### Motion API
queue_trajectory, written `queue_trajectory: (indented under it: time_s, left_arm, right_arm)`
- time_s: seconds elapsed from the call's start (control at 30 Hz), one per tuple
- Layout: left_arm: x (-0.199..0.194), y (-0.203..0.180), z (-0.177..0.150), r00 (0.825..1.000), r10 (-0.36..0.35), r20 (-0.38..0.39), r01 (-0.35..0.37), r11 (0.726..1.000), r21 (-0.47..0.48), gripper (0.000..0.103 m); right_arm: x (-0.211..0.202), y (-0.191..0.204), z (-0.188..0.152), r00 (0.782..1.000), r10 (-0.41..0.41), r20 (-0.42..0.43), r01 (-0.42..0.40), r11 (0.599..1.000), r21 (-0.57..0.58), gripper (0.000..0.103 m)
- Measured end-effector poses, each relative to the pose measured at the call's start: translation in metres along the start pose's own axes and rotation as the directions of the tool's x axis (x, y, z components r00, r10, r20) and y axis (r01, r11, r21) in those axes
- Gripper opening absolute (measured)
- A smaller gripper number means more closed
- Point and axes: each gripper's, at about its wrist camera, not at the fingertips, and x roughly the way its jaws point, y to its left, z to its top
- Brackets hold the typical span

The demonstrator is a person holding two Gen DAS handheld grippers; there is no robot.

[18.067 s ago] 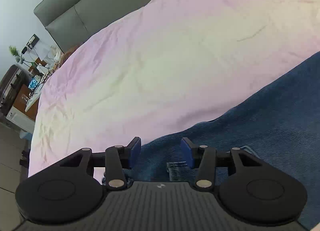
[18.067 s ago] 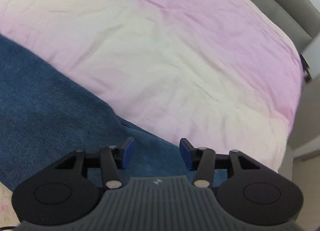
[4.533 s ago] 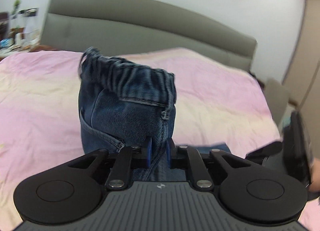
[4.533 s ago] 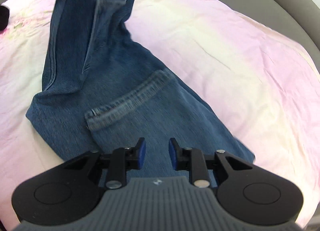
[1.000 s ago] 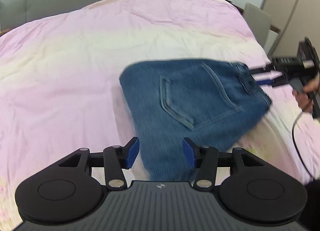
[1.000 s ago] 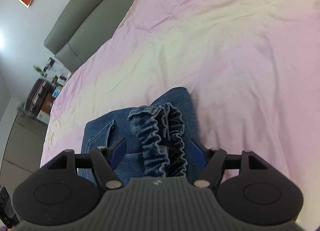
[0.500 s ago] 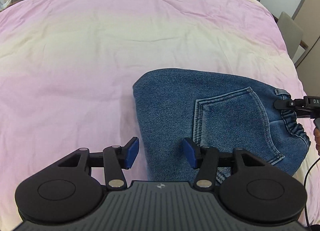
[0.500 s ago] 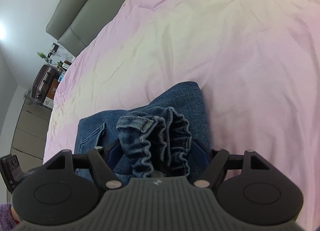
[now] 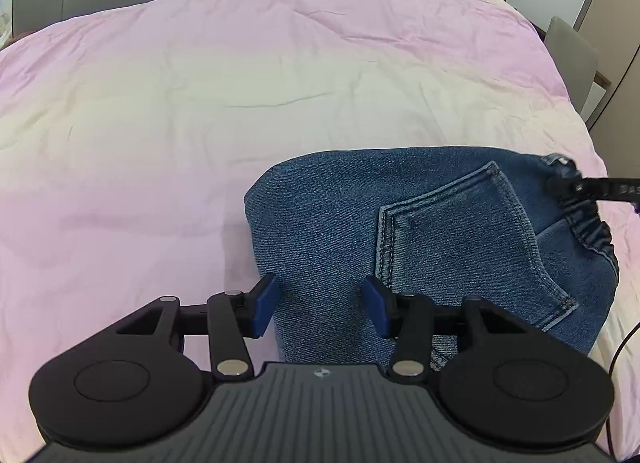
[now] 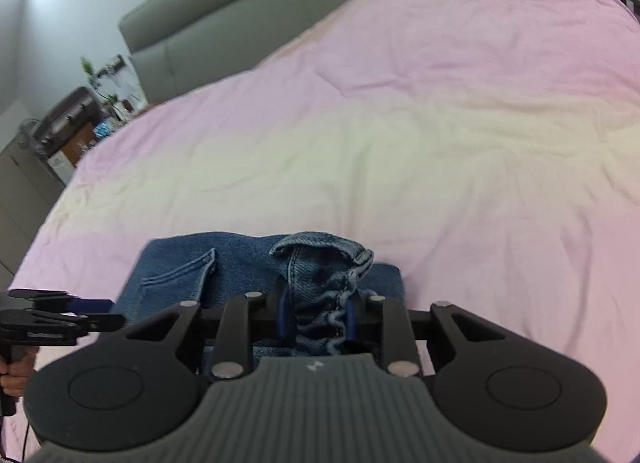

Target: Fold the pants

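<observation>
Folded blue denim pants (image 9: 420, 239) lie on the pink bed, back pocket up, elastic waistband to the right. My left gripper (image 9: 320, 305) is open, its fingers straddling the folded left edge low over the fabric. My right gripper (image 10: 316, 321) is shut on the bunched waistband (image 10: 324, 267), lifting it slightly. In the left wrist view the right gripper's tip (image 9: 576, 187) shows at the waistband. In the right wrist view the left gripper (image 10: 80, 313) shows at the pants' (image 10: 224, 271) far side.
The pink and cream bed cover (image 9: 200, 103) spreads all around the pants. A grey padded headboard (image 10: 240, 11) stands at the far end. A cluttered nightstand and suitcase (image 10: 72, 119) are beside the bed. A chair (image 9: 572, 59) stands at the right.
My right gripper has closed on the waistband, which was loose between open fingers a second ago. My left gripper has moved closer over the folded edge and stays open.
</observation>
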Motion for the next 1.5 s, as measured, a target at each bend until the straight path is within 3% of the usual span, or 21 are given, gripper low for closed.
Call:
queue_trajectory:
  time_s: [0.23, 0.3, 0.4, 0.63, 0.77, 0.9, 1.07, 1.13, 1.17, 1.2, 1.27, 1.37, 1.43, 1.5]
  left_arm:
    - [0.005, 0.0, 0.001, 1.0, 0.008, 0.003, -0.008, 1.0, 0.002, 0.055]
    - [0.003, 0.001, 0.0, 1.0, 0.016, -0.007, -0.016, 1.0, -0.001, 0.055]
    - [-0.006, 0.003, 0.0, 1.0, 0.02, -0.006, -0.02, 1.0, -0.013, 0.055]
    - [-0.05, -0.001, -0.025, 0.999, 0.009, 0.043, -0.01, 1.0, 0.011, 0.057]
    - [-0.078, -0.011, -0.052, 0.999, -0.009, 0.036, 0.007, 0.998, 0.068, 0.065]
    - [-0.092, -0.024, -0.084, 1.0, 0.002, -0.013, 0.0, 0.988, 0.154, 0.069]
    - [-0.084, -0.033, -0.119, 0.995, 0.052, -0.081, -0.031, 0.97, 0.24, 0.072]
    - [-0.079, -0.034, -0.124, 0.995, 0.062, -0.084, -0.042, 0.972, 0.229, 0.072]
    - [-0.076, -0.034, -0.124, 0.994, 0.062, -0.09, -0.04, 0.974, 0.224, 0.067]
    - [-0.075, -0.034, -0.125, 0.994, 0.058, -0.096, -0.036, 0.975, 0.22, 0.056]
    - [-0.072, -0.037, -0.126, 0.992, 0.062, -0.109, -0.034, 0.97, 0.239, 0.04]
    - [-0.078, -0.041, -0.133, 0.995, 0.075, -0.071, -0.051, 0.953, 0.298, 0.033]
    - [-0.079, -0.041, -0.134, 0.996, 0.064, -0.063, -0.042, 0.951, 0.306, 0.032]
    - [-0.07, -0.041, -0.136, 0.993, 0.07, -0.094, -0.037, 0.949, 0.313, 0.032]
  right_arm:
    - [0.035, -0.016, -0.007, 0.997, -0.055, -0.053, 0.062, 0.99, 0.128, 0.023]
    - [0.034, -0.014, -0.002, 0.996, -0.055, -0.073, 0.065, 0.988, 0.139, 0.031]
    - [0.018, -0.014, 0.001, 0.997, -0.028, -0.068, 0.038, 0.986, 0.161, 0.051]
    - [-0.047, -0.006, -0.024, 0.999, 0.022, -0.036, -0.015, 0.981, 0.192, 0.063]
    - [-0.07, -0.019, -0.058, 0.997, 0.071, 0.004, -0.068, 0.938, 0.341, 0.07]
    - [-0.063, -0.038, -0.093, 0.991, 0.13, 0.032, -0.128, 0.847, 0.516, 0.073]
    - [-0.034, -0.052, -0.125, 0.972, 0.212, 0.101, -0.224, 0.702, 0.677, 0.072]
    - [-0.03, -0.052, -0.13, 0.971, 0.208, 0.12, -0.23, 0.665, 0.71, 0.063]
    - [-0.031, -0.047, -0.129, 0.976, 0.185, 0.112, -0.209, 0.677, 0.705, 0.056]
    - [-0.036, -0.043, -0.127, 0.982, 0.161, 0.102, -0.187, 0.704, 0.685, 0.043]
    - [-0.051, -0.028, -0.116, 0.98, 0.142, 0.139, -0.198, 0.75, 0.631, 0.033]
    - [-0.082, -0.01, -0.111, 0.97, 0.117, 0.213, -0.218, 0.802, 0.555, 0.03]
    - [-0.088, -0.017, -0.12, 0.975, 0.073, 0.21, -0.186, 0.79, 0.585, 0.029]
    - [-0.073, -0.031, -0.137, 0.987, 0.041, 0.158, -0.135, 0.751, 0.646, 0.028]
